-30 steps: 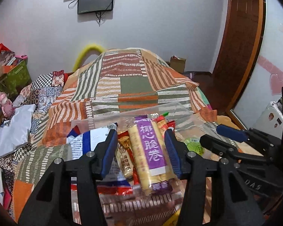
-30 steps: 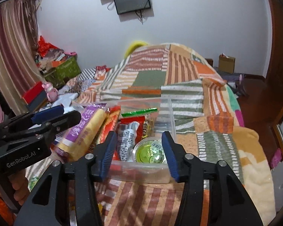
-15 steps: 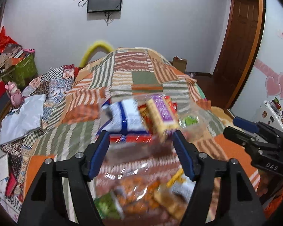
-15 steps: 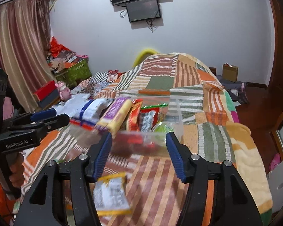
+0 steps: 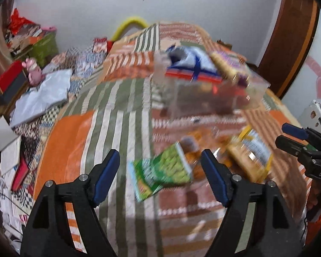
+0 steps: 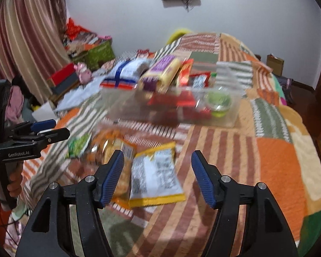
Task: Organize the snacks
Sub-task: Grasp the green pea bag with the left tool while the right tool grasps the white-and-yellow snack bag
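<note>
A clear plastic bin (image 6: pixel 224 115) on the quilted bed holds several snacks: a purple-and-yellow roll pack (image 6: pixel 160 72), a blue-and-white pack (image 6: pixel 126 72) and a green jelly cup (image 6: pixel 219 101). It also shows blurred in the left wrist view (image 5: pixel 254 90). Loose in front of it lie a green snack bag (image 5: pixel 162 171), an orange snack bag (image 6: pixel 104 147) and a yellow-edged packet (image 6: pixel 156 175). My left gripper (image 5: pixel 160 177) is open and empty above the green bag. My right gripper (image 6: pixel 158 175) is open and empty above the yellow-edged packet.
The patchwork quilt (image 6: pixel 278 162) covers the bed. White papers (image 5: pixel 40 98), a pink toy (image 5: pixel 33 70), and red and green boxes (image 6: pixel 96 53) crowd the left side. A wooden door (image 5: pixel 289 42) stands at the right, and a screen hangs on the far wall.
Both grippers have pulled back from the bin toward the near side of the bed. The purple roll pack that stood between the left fingers now lies in the bin.
</note>
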A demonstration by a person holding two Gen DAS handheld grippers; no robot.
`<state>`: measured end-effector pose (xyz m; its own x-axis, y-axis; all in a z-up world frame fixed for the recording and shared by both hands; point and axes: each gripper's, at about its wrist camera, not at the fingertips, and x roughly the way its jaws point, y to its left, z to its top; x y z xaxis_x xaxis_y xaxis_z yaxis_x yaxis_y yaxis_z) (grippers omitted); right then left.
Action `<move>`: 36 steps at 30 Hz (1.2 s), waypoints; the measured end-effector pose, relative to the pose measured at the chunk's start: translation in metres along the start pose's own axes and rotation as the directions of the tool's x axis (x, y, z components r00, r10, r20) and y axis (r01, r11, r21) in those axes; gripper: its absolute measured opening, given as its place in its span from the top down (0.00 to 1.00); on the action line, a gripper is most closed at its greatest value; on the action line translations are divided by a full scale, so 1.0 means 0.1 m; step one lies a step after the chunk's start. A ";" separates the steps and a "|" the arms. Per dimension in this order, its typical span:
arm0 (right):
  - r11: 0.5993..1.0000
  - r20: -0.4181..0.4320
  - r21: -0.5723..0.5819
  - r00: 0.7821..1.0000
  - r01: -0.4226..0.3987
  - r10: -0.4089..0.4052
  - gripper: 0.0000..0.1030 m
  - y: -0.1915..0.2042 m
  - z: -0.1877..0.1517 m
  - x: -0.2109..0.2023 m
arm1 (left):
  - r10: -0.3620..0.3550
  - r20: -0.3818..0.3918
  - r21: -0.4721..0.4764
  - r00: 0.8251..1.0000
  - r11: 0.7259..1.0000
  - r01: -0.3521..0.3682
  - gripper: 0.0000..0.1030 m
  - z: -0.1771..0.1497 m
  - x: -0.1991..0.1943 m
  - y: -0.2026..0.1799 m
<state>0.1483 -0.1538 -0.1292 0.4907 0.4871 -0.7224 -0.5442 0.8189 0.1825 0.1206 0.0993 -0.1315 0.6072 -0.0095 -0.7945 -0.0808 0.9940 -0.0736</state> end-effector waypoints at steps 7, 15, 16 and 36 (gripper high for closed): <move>1.000 -0.082 -0.006 0.997 -0.001 0.000 0.40 -0.01 -0.11 0.25 | -0.023 -0.076 -0.018 0.997 1.000 0.022 0.25 -0.19 0.26 0.08; 1.000 -0.121 -0.002 0.993 0.000 0.000 0.40 -0.03 -0.17 0.37 | -0.027 -0.074 -0.044 0.997 0.999 0.024 0.21 -0.11 0.43 0.06; 1.000 -0.120 -0.003 0.993 0.002 -0.002 0.40 -0.02 -0.17 0.38 | -0.031 -0.076 -0.054 0.997 0.998 0.027 0.20 -0.11 0.46 0.07; 1.000 -0.024 0.020 1.000 0.000 0.000 0.54 -0.07 -0.13 0.19 | -0.016 -0.039 -0.093 0.999 0.996 0.012 0.40 -0.25 0.33 0.20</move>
<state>0.1524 -0.1544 -0.1526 0.4739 0.4800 -0.7382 -0.5304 0.8248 0.1958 0.1192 0.1166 -0.1744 0.5770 -0.0296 -0.8162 -0.1463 0.9794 -0.1389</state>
